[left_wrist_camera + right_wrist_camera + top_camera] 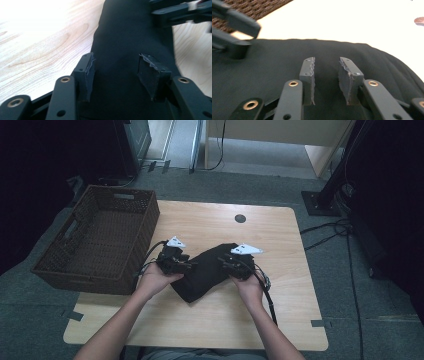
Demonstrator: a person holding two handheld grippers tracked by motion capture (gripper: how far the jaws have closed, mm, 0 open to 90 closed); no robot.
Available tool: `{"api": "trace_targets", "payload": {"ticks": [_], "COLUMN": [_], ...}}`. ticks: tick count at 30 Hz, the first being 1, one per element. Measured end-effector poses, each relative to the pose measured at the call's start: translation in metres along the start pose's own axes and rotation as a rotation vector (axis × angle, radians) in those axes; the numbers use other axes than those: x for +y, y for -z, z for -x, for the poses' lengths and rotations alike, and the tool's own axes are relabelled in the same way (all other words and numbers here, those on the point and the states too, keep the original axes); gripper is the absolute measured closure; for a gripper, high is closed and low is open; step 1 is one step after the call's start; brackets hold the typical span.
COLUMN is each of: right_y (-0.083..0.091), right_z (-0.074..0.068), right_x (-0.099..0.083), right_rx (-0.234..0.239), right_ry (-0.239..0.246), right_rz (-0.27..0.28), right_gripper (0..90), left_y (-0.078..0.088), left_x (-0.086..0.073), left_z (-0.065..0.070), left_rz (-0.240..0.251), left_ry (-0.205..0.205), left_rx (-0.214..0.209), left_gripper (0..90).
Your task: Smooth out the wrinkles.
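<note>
Lying between both grippers, black cloth [205, 270], left gripper [116, 72] parted, right gripper [325, 80] parted, seemingly ungripped

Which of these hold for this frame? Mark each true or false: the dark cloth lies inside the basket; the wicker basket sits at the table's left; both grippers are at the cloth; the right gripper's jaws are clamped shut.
1. False: the dark cloth lies on the table.
2. True: the wicker basket sits at the left edge.
3. True: the left gripper and right gripper meet the cloth.
4. False: its jaws stand apart.
</note>
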State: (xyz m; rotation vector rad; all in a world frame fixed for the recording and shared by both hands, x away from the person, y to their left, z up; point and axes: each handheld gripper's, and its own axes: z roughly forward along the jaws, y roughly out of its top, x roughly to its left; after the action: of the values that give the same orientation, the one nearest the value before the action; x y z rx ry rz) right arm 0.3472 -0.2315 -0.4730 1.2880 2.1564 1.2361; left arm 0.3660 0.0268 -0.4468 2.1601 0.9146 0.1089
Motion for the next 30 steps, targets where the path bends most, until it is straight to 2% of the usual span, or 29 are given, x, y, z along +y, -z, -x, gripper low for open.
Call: {"api": "trace_targets", "payload": {"ticks": [4,7,9,12,15,20,24,25,26,27,28,29,30], "right_y": [-0.011,-0.018,-0.022,-0.024,-0.023,-0.016,-0.012,-0.011,-0.01,-0.009,-0.007,-0.006,-0.005], "right_z": [0.004,0.005,0.007,0.011,0.017,0.024,0.03,0.031,0.033,0.037,0.042,0.044,0.044], "right_x": [0.008,0.008,0.006,0.0,-0.005,-0.01,-0.014,-0.014,-0.016,-0.017,-0.02,-0.021,-0.022], "right_rx": [-0.015,-0.02,-0.024,-0.021,-0.015,-0.023,-0.019,-0.052,-0.086,-0.096,-0.073,-0.07,-0.073], "right_ry": [0.001,0.011,0.01,0.018,0.004,0.014,0.022,0.034,0.066,0.064,0.016,0.003,0.014], "right_rz": [-0.007,-0.03,-0.054,-0.069,-0.068,-0.075,-0.073,-0.087,-0.106,-0.108,-0.105,-0.113,-0.113], "right_gripper": [66.9,66.7,64.9,57.9,55.8,54.3,51.8,53.2,51.9,52.4,54.4,55.2,55.3], "left_y": [0.002,-0.003,-0.005,-0.006,-0.005,-0.005,-0.003,-0.002,-0.002,-0.002,-0.002,-0.003,-0.002], "left_x": [-0.006,-0.015,-0.02,-0.028,-0.033,-0.04,-0.045,-0.045,-0.046,-0.046,-0.047,-0.046,-0.045], "left_z": [0.006,0.009,0.011,0.015,0.018,0.021,0.023,0.023,0.023,0.023,0.022,0.022,0.021], "left_rz": [-0.009,-0.037,-0.048,-0.026,-0.028,-0.019,-0.02,-0.017,-0.014,-0.008,-0.003,-0.002,-0.004], "left_ry": [0.011,0.006,0.008,0.005,-0.015,0.009,0.001,0.001,0.003,0.006,0.01,0.015,0.021], "left_rx": [-0.032,-0.033,-0.026,-0.001,0.019,0.012,0.006,0.003,0.001,-0.001,-0.004,-0.01,-0.023], "left_gripper": [53.2,54.1,54.5,54.7,55.5,56.8,57.0,57.0,56.9,56.9,56.7,56.2,55.0]}}
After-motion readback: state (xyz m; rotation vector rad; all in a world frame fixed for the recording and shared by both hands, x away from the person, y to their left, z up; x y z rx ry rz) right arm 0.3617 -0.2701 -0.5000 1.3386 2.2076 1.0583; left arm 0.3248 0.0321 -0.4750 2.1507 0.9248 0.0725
